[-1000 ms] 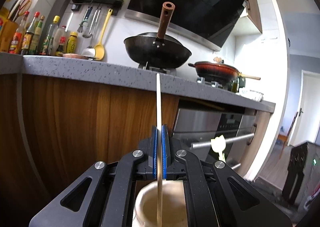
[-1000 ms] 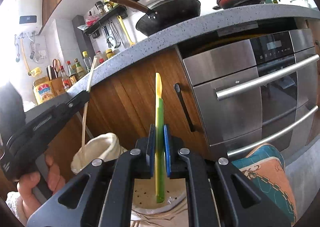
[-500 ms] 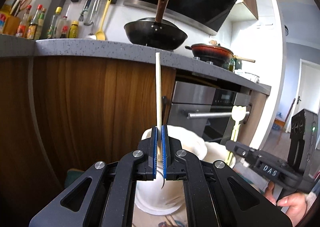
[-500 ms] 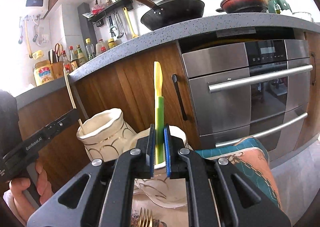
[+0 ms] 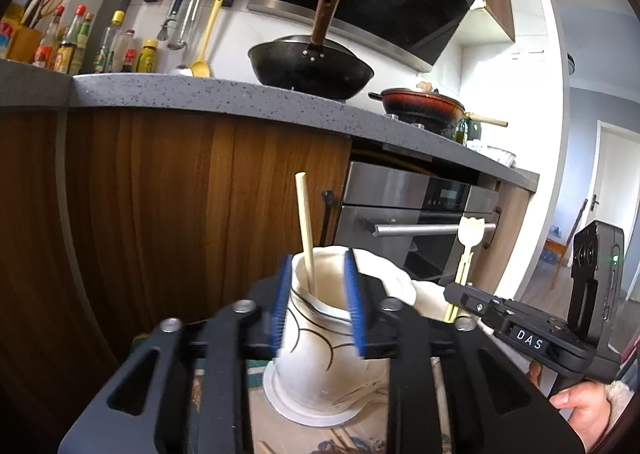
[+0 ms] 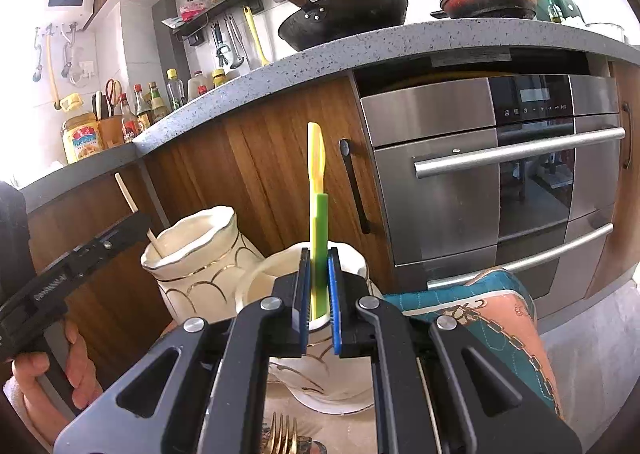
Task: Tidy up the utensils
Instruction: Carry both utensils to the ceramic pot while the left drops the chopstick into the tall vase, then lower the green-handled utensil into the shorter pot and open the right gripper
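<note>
The right gripper (image 6: pixel 319 298) clamps a green-and-yellow utensil (image 6: pixel 318 222) upright over a cream vase (image 6: pixel 340 366). Beside it, another vase (image 6: pixel 200 270) holds what looks like a chopstick (image 6: pixel 138 214).

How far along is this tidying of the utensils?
Done: a wooden chopstick stands in the cream vase, the left gripper opening off it. In hand: the right gripper holds a green-and-yellow plastic utensil over the second vase. Left: a gold fork.
</note>
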A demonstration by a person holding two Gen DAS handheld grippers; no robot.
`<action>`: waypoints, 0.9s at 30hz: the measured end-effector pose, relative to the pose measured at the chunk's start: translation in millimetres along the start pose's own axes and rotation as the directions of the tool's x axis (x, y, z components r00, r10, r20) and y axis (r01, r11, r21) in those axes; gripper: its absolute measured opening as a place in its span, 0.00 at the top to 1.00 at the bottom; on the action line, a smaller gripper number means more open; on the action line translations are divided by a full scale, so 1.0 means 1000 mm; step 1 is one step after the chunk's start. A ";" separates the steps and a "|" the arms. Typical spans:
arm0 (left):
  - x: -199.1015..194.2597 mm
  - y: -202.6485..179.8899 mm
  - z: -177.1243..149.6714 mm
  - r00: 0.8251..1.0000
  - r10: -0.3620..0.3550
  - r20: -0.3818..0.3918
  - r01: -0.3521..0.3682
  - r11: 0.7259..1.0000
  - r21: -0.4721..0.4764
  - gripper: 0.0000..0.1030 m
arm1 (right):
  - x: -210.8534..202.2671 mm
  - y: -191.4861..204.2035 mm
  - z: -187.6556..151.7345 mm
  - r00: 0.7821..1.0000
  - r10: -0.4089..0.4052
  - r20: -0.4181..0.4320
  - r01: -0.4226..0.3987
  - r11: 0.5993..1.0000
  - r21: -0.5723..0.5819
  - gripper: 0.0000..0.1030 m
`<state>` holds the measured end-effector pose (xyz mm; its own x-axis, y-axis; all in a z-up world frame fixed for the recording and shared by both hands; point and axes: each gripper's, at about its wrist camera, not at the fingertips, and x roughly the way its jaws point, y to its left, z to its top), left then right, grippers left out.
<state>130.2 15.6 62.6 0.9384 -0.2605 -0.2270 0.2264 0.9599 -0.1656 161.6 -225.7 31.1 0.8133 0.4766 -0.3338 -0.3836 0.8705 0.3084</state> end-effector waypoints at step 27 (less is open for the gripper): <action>-0.001 0.015 0.001 1.000 0.018 -0.007 -0.018 0.999 -0.046 0.64 | -0.005 0.001 -0.001 0.997 -0.079 0.013 0.079 0.997 -0.024 0.92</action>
<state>132.7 30.7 61.3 0.9406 -0.2438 -0.2363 0.1968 0.9586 -0.2058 157.1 -227.3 32.4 0.8467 0.4046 -0.3455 -0.3280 0.9082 0.2599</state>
